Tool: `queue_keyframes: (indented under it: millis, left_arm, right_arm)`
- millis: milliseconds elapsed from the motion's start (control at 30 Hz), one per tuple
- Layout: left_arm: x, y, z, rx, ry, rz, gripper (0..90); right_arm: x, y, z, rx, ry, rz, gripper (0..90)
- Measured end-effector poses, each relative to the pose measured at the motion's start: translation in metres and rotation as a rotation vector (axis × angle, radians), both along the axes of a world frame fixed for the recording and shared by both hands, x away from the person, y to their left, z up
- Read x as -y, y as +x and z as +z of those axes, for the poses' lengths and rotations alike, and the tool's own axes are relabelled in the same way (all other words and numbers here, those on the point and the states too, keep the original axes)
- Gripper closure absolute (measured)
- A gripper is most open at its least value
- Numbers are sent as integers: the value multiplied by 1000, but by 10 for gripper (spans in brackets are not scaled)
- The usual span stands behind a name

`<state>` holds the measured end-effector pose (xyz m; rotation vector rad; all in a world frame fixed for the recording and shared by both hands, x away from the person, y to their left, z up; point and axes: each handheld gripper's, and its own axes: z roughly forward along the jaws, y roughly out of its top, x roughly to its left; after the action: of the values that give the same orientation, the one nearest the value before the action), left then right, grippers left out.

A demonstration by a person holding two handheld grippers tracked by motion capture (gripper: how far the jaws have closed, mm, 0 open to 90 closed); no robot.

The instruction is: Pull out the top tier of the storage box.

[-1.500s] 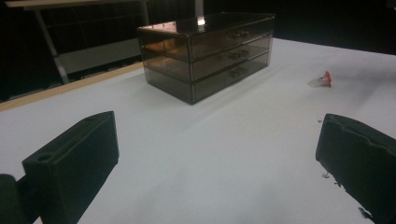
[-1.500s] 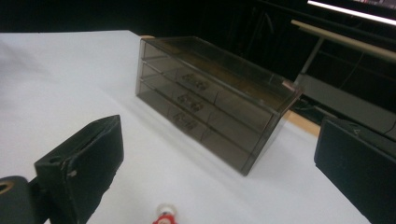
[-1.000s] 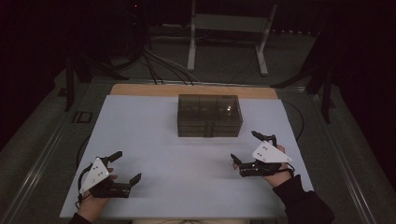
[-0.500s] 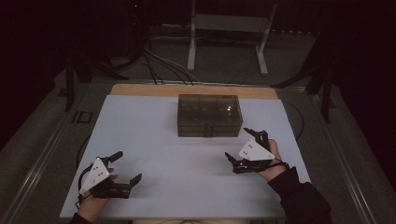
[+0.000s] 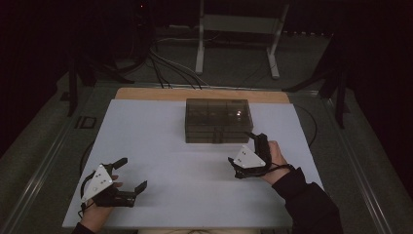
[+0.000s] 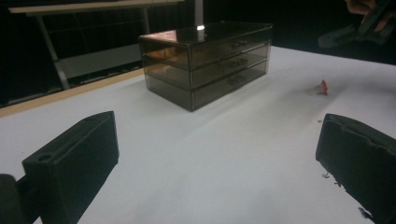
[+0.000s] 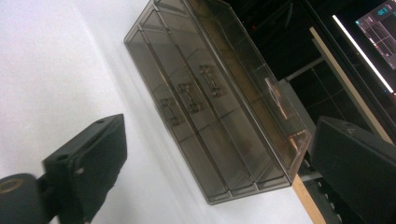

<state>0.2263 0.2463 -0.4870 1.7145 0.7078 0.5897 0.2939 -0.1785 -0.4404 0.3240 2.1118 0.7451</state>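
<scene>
A smoky transparent box of three drawers [image 5: 216, 119] stands at the back middle of the white table top [image 5: 160, 146], all drawers shut. My right gripper [image 5: 242, 147] is open just in front of the box's right end, tipped on its side. In the right gripper view the box [image 7: 210, 93] lies between the open right gripper [image 7: 219, 158] jaws, its small handles facing me. My left gripper [image 5: 132, 172] rests open near the front left corner. The left gripper view has the open left gripper [image 6: 215, 163], the box [image 6: 208, 60] ahead, and a tiny red item [image 6: 322, 87] on the table.
A wooden strip [image 5: 199, 94] edges the table's far side. Behind it stand a metal frame [image 5: 236, 36] and loose cables [image 5: 165, 63] on the dark floor. A hand with the other gripper [image 6: 359, 28] shows at the top right of the left gripper view.
My right gripper has moved left and forward toward the front of the drawer box and has rolled onto its side. The left gripper has stayed where it was.
</scene>
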Motion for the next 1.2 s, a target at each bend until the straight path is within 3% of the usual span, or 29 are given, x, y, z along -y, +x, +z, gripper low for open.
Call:
queue_keyframes:
  millis: [667, 1000, 1200]
  left_arm:
    - [2, -1, 0, 6, -14, -27, 2]
    - [3, -1, 1, 12, -12, -24, 2]
    - [3, -2, 1, 15, -3, -25, 2]
  right_arm:
    - [-31, 14, -11, 46, -218, 6, 92]
    - [-44, 21, -17, 95, -305, -1, 129]
    - [-52, 23, -21, 101, -353, -8, 160]
